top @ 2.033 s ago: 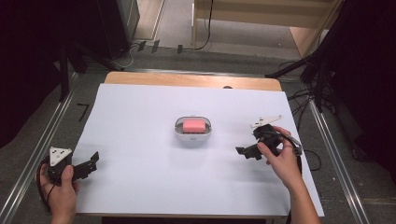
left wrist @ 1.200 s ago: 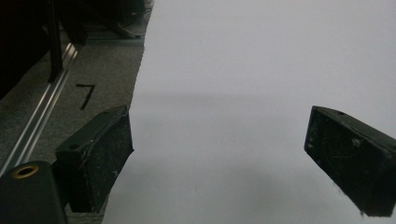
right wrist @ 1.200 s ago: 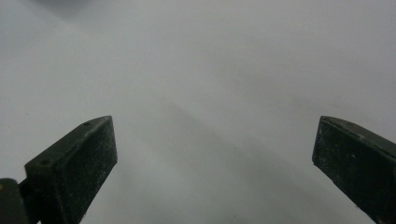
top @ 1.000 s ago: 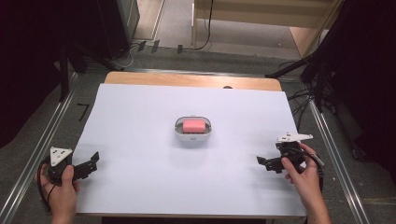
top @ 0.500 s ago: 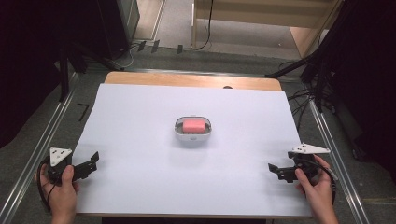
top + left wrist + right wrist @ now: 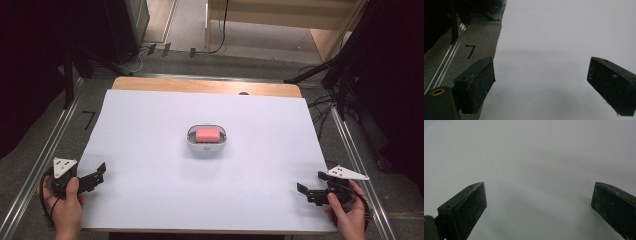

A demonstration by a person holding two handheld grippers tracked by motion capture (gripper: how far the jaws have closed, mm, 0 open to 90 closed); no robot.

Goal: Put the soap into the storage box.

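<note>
While I watch from the high view, the pink soap (image 6: pixel 207 134) sits in its white dish (image 6: pixel 190 140) mid-table, well apart from both grippers: left gripper (image 6: pixel 98 174) at near-left corner, right gripper (image 6: pixel 303 190) near-right. Left gripper view: jaws spread, nothing between. Right gripper view: same, over bare white sheet (image 6: pixel 529 157).

Each black tool, left (image 6: pixel 95 176) and right (image 6: pixel 306 193), carries a pale grey three-cornered plate, scuffed jaw pads and a dark cable.
</note>
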